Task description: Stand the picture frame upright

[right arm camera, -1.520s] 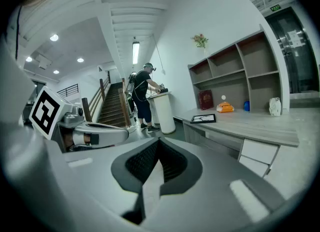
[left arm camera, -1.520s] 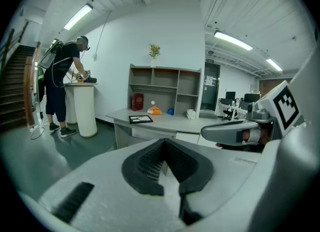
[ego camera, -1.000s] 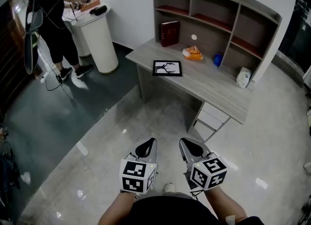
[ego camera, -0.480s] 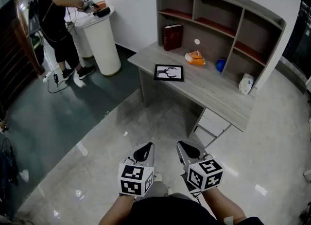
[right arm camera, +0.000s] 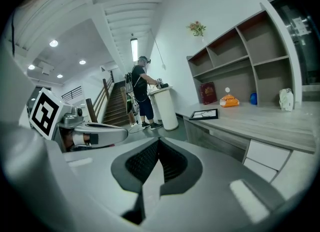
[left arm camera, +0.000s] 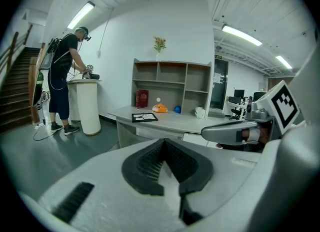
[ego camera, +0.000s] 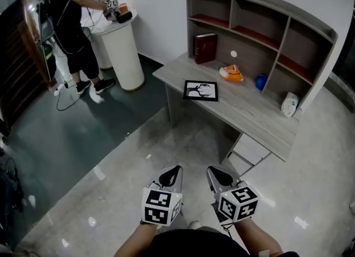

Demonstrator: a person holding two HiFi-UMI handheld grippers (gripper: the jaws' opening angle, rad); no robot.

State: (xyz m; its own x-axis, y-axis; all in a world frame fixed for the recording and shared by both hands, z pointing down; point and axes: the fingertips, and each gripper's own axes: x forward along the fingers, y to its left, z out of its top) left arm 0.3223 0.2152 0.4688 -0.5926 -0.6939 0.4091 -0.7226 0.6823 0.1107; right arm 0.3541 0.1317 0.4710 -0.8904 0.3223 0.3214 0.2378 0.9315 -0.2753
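Nothing's done yet tbh: the picture frame (ego camera: 200,90) lies flat on the desk (ego camera: 249,114) off at 12 o'clock, with the left gripper (ego camera: 170,175) and right gripper (ego camera: 218,176) both pinched together, empty.

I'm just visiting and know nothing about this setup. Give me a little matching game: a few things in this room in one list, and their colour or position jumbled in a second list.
Things:
1. picture frame
2. book
3. small round object
4. pedestal

Descriptions:
A. blue
B. black-rimmed, lying flat
C. dark red, standing upright
D. white, tall and round

Pairs: 1-B, 2-C, 3-A, 4-D
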